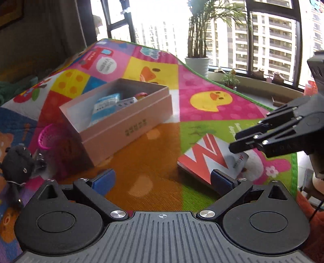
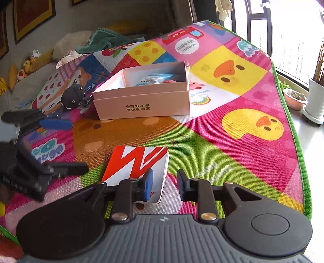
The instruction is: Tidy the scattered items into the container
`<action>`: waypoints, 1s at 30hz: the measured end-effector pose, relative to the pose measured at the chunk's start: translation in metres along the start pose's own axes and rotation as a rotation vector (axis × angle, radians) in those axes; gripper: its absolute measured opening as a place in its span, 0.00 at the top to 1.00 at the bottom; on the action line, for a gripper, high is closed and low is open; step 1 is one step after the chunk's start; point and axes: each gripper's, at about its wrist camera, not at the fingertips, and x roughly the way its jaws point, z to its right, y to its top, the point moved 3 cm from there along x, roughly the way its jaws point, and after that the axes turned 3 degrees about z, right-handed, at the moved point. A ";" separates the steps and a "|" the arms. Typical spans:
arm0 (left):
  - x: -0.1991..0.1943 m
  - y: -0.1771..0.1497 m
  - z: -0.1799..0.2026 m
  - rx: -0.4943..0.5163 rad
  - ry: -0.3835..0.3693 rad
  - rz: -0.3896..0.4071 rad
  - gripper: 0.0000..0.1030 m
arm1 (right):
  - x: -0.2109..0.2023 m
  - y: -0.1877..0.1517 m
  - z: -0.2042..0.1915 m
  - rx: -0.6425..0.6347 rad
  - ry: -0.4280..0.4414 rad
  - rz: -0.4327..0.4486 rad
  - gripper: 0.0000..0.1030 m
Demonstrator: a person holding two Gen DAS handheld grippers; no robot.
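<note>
My left gripper [image 1: 162, 180] stands wide open above the mat [image 1: 154, 153], with nothing between its jaws. My right gripper [image 2: 165, 187] is partly open – its left pad lies over the red-and-white card box [image 2: 137, 163], lower centre, without gripping it. The pink box [image 2: 145, 99] sits upper centre, with some packets inside.

A lived-in room of a high-rise flat is shown, most likely a living room or play corner. The floor is covered by a children's play mat [image 2: 232, 97] printed with ducks, clouds and a rainbow, and stuffed toys [image 2: 26, 66] and a crumpled green towel [image 2: 105, 38] are piled along the wall, where framed pictures [image 2: 33, 18] are hung. A potted palm [image 1: 197, 58] and smaller potted plants [image 2: 294, 99] are set by tall windows [image 1: 271, 40], through which apartment blocks are seen.
</note>
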 end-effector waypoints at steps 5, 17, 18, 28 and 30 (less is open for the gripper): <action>0.013 -0.015 0.007 0.007 0.067 -0.046 0.00 | 0.005 -0.003 -0.009 0.008 0.009 -0.008 0.76; 0.006 -0.028 -0.043 -0.185 0.218 -0.053 0.00 | 0.006 -0.011 -0.055 -0.093 -0.062 0.052 0.14; 0.006 -0.031 -0.053 -0.243 0.212 -0.059 0.00 | 0.010 -0.010 -0.057 -0.088 -0.081 0.046 0.12; 0.002 -0.036 -0.069 -0.356 0.188 -0.050 0.00 | 0.025 -0.010 -0.062 -0.128 -0.044 -0.015 0.21; 0.002 -0.036 -0.069 -0.357 0.186 -0.050 0.00 | 0.020 -0.009 -0.061 -0.131 -0.036 -0.018 0.21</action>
